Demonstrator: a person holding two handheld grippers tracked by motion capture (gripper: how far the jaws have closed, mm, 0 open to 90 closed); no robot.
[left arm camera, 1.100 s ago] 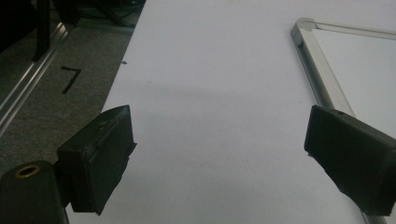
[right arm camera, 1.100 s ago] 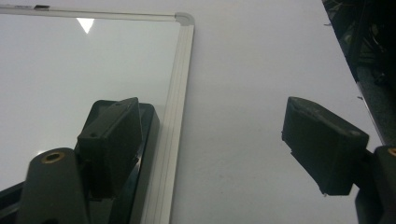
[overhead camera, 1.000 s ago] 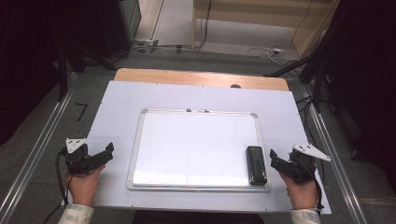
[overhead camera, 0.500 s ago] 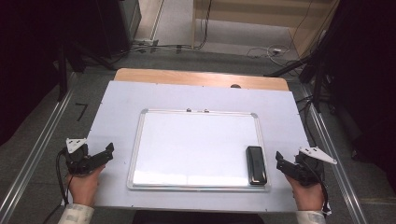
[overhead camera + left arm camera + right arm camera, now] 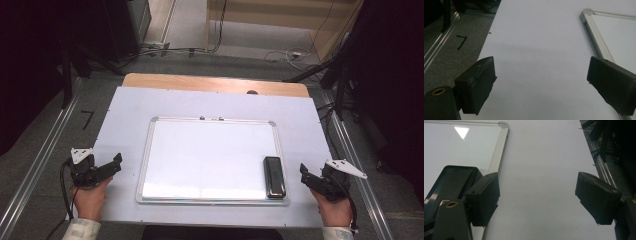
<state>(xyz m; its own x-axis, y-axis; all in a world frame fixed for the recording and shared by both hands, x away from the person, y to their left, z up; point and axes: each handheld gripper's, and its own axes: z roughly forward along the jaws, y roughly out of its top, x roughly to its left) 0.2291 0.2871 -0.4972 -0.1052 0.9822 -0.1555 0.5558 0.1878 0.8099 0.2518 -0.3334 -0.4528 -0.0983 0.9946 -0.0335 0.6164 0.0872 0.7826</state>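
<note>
The black eraser (image 5: 274, 177) lies flat on the whiteboard (image 5: 210, 155), in the board's lower right corner, at about 4 o'clock from the board's middle, its long axis running from 6 to 12 o'clock, parallel to the board's right frame edge and just inside it. The right gripper (image 5: 306, 176) sits just off that edge on the worktop (image 5: 300, 125), and the eraser lies at about 9 o'clock from it, near but not touching. In the right gripper view the right fingers (image 5: 484, 197) stand spread with nothing between them but bare worktop; the eraser's dark glossy body shows at the lower left of that view, at about 9 o'clock from the left-hand finger and partly behind it, so the opening points past the eraser rather than at it. The left gripper (image 5: 112, 165) rests well apart on the far side of the board, at about 9 o'clock from the board's middle, and its fingers (image 5: 477, 83) are also spread wide and empty, with the board's left frame beside the right-hand finger. The right hand is by far the nearer one. To my judgement, a pick calls for that gripper to shift toward 9 o'clock and close its fingers across the eraser's short width, not along its length.
</note>
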